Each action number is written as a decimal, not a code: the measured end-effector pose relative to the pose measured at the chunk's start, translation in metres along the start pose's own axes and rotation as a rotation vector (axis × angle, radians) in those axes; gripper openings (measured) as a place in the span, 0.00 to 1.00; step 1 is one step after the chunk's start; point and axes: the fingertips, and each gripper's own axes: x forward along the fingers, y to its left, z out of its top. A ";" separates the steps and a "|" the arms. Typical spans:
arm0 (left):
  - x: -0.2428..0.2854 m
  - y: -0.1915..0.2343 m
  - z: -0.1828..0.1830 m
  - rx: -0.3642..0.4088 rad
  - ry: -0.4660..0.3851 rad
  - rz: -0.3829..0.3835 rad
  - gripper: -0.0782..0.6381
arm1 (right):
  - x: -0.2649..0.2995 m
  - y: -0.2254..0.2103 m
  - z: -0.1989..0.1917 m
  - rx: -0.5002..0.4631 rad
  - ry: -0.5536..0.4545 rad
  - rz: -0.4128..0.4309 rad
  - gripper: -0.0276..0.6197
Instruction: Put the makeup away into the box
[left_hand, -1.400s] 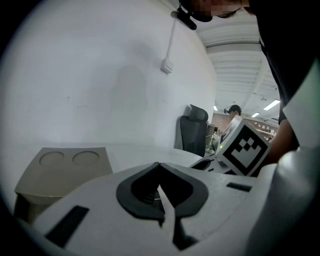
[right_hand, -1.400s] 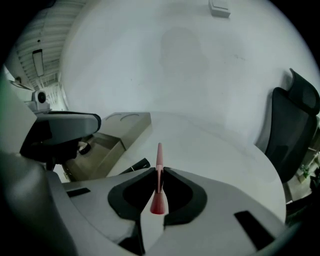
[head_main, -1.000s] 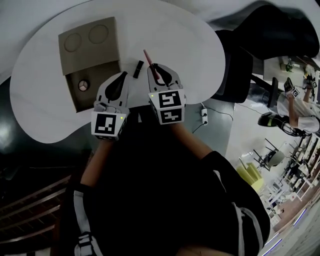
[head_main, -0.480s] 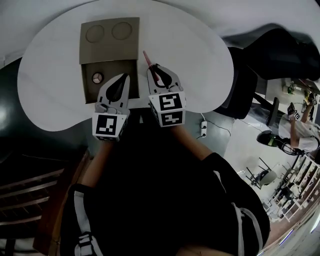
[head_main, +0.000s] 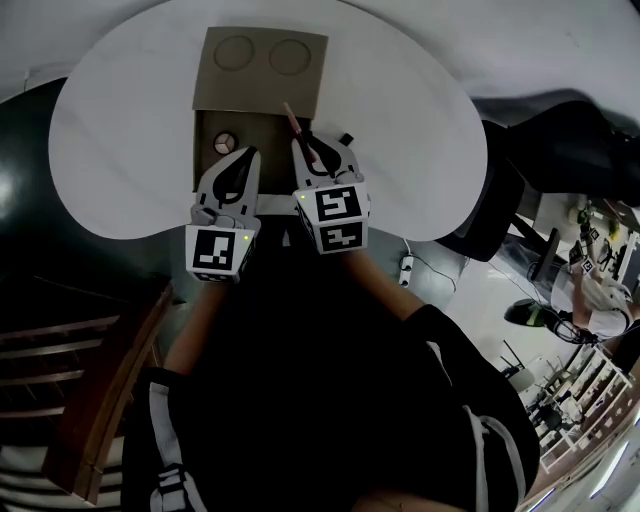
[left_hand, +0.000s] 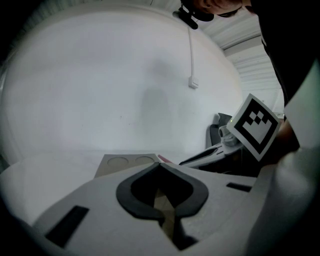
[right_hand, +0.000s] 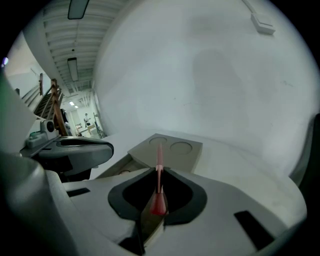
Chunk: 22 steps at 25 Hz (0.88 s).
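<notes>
A flat brown box (head_main: 262, 68) lies open at the table's far side, also seen in the right gripper view (right_hand: 167, 147) and the left gripper view (left_hand: 127, 161). Its lid has two round dents, and a small round item (head_main: 224, 143) sits in the open tray. My right gripper (head_main: 305, 140) (right_hand: 159, 170) is shut on a thin pink makeup stick (head_main: 294, 118) (right_hand: 159, 155), whose tip reaches over the tray's right edge. The left gripper (head_main: 250, 153) (left_hand: 160, 164) hovers just before the tray, shut and holding nothing. A small black makeup piece (head_main: 346, 139) lies on the table right of my right gripper.
The white rounded table (head_main: 120, 130) carries the box. A black chair (head_main: 520, 170) stands at its right side. A power strip (head_main: 407, 268) lies on the floor below the table's near edge. Wooden stairs (head_main: 100, 370) show at lower left.
Both grippers have moved across the table toward the box, the right one carrying the pink stick. The black piece that lay between them now lies to the right of the right gripper.
</notes>
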 end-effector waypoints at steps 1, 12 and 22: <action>-0.002 0.004 -0.002 -0.006 -0.005 0.010 0.11 | 0.004 0.004 -0.001 -0.003 0.007 0.010 0.14; -0.016 0.042 -0.019 -0.032 0.001 0.066 0.11 | 0.050 0.043 -0.036 -0.068 0.134 0.094 0.14; -0.015 0.061 -0.030 -0.059 0.020 0.084 0.11 | 0.080 0.055 -0.061 -0.152 0.255 0.115 0.14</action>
